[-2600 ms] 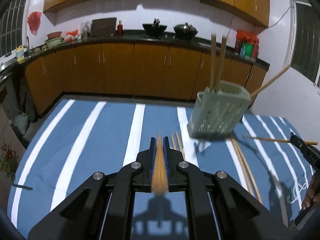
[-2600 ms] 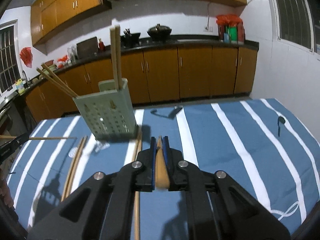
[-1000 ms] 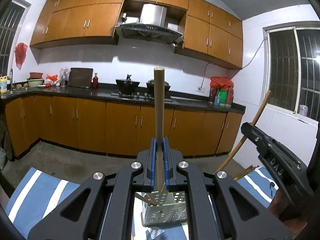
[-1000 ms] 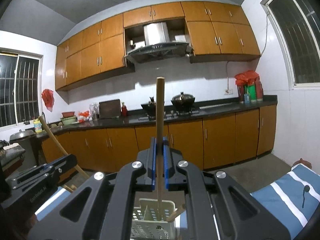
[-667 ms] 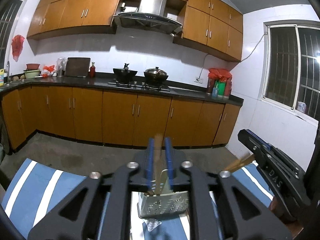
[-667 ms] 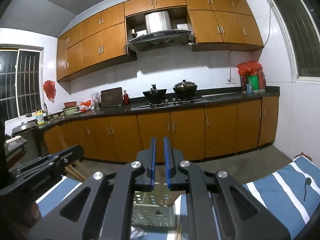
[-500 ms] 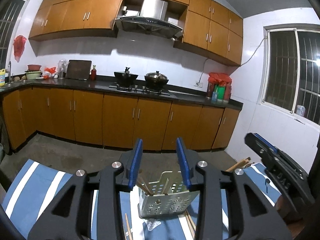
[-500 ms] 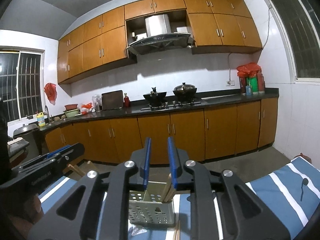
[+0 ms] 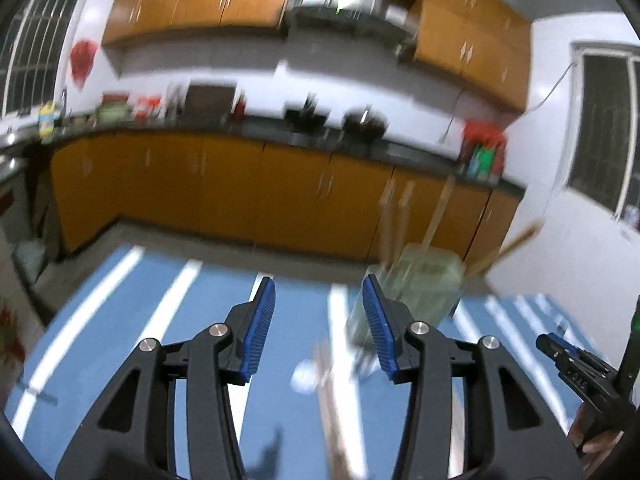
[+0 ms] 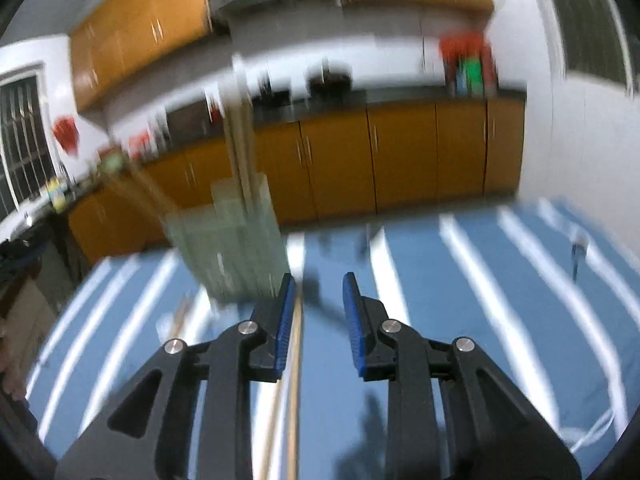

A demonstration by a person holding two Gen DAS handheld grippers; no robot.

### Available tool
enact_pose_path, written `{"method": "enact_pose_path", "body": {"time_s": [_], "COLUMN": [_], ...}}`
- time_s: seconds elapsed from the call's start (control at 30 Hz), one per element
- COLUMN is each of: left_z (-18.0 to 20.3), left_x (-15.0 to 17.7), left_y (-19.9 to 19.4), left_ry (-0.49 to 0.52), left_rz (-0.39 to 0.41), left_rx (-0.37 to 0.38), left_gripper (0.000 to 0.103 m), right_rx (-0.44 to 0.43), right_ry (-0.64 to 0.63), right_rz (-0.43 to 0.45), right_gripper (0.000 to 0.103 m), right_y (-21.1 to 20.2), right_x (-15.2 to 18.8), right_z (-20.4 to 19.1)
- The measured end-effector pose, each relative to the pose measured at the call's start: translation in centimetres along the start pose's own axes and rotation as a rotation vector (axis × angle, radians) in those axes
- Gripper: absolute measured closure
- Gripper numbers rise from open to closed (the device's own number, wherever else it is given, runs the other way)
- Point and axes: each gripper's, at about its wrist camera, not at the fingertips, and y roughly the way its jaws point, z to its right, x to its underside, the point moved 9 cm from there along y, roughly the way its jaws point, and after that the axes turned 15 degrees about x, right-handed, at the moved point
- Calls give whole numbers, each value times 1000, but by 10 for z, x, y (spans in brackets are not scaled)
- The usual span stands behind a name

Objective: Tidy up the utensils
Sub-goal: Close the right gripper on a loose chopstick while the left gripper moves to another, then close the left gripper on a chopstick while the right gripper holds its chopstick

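**Both grippers empty above the striped cloth**

Left wrist view is heavily smeared, but I can read my left gripper (image 9: 318, 324) with its blue pads spread wide and nothing between them. Ahead and to the right of it stands the pale green utensil holder (image 9: 416, 280) on the blue-and-white striped tablecloth (image 9: 168, 312), with several chopsticks (image 9: 394, 220) rising from it, one pair leaning out to the right. A blurred loose chopstick (image 9: 332, 400) lies on the cloth below the holder, between my fingers' line of sight. At the far right edge I see the tip of the right gripper (image 9: 576, 372), low over the cloth.

From the right wrist camera, my right gripper (image 10: 318, 316) also has its pads apart and holds nothing. The utensil holder (image 10: 232, 248) sits just ahead and left of the left pad, chopsticks (image 10: 240, 140) standing upright in it and others slanting out to the left. A loose pair of chopsticks (image 10: 294, 380) lies on the tablecloth (image 10: 460, 292) running under the left finger. Orange kitchen cabinets (image 10: 360, 160) fill the background.
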Motion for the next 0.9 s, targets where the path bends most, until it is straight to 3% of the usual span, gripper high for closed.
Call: {"method": "enact_pose_path", "body": {"time_s": [0.17, 0.3, 0.4, 0.63, 0.9], "left_z": [-21, -21, -20, -3, 7], "left_x": [71, 109, 122, 146, 163], "left_y": [24, 36, 41, 50, 61], "left_ry": [-41, -76, -82, -84, -52], "left_rz": [-193, -295, -332, -397, -458], "left_rx": [-36, -14, 4, 54, 56], "left_gripper": [60, 65, 68, 78, 85], "right_rx": [-53, -65, -31, 68, 88], "right_ry": [-114, -154, -186, -114, -77], "right_rz": [-198, -250, -262, -262, -262], "right_gripper": [78, 79, 94, 94, 94], "right_y": [29, 33, 36, 46, 49], "right_x": [79, 105, 107, 97, 92], "right_z": [-25, -39, -43, -11, 6]}}
